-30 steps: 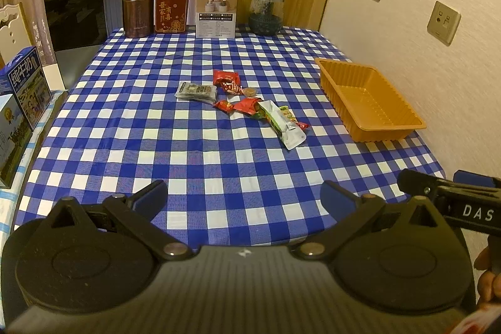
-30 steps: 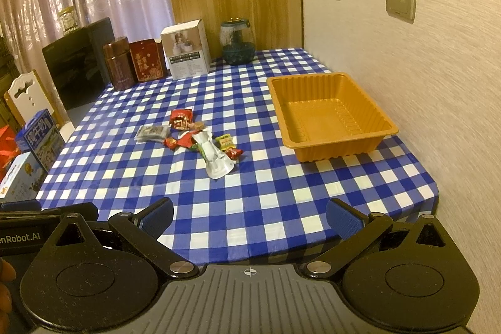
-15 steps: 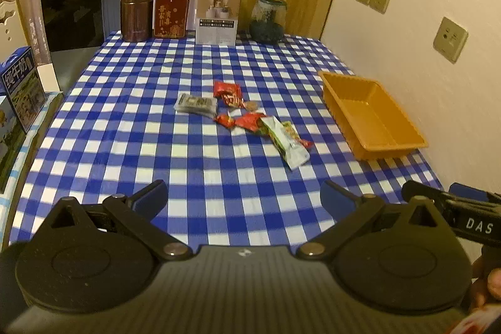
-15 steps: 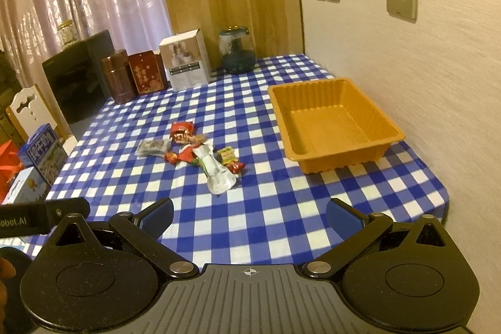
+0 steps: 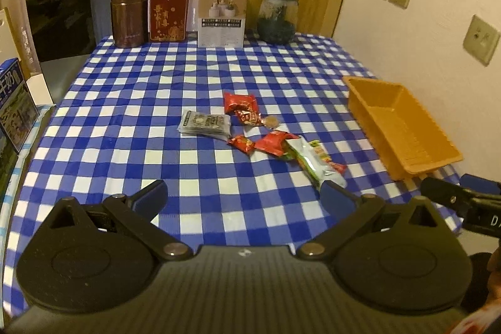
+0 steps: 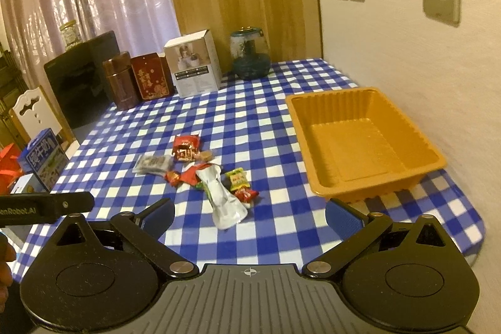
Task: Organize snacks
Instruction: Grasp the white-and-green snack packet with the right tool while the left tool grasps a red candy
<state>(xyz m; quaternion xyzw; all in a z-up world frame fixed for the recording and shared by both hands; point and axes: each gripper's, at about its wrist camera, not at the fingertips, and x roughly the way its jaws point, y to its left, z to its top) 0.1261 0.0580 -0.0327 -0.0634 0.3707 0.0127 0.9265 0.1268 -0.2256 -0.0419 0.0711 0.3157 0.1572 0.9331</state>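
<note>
Several snack packets lie in a loose heap mid-table: a grey packet (image 5: 205, 125), a red packet (image 5: 240, 103), a long silver-green packet (image 5: 316, 166) and small red sweets. From the right wrist the silver packet (image 6: 224, 199) lies nearest, the grey packet (image 6: 153, 163) further left. An empty orange tray (image 6: 416, 146) stands at the right by the wall; its rim (image 5: 369, 82) shows in the left view. My left gripper (image 5: 245, 197) is open above the near cloth. My right gripper (image 6: 249, 216) has its jaws wide but closing, nothing between them, just short of the silver packet.
The blue-and-white checked cloth (image 5: 125, 102) covers the table. Along the far edge stand a brown canister (image 5: 129, 13), a red tin (image 5: 167, 14), a white box (image 5: 222, 13) and a glass jar (image 5: 277, 17). Milk cartons (image 6: 43, 158) sit off the left edge. The wall runs along the right.
Both grippers have moved forward over the table toward the snack heap, which now looks larger and closer. The right gripper's jaws have drawn in slightly.
</note>
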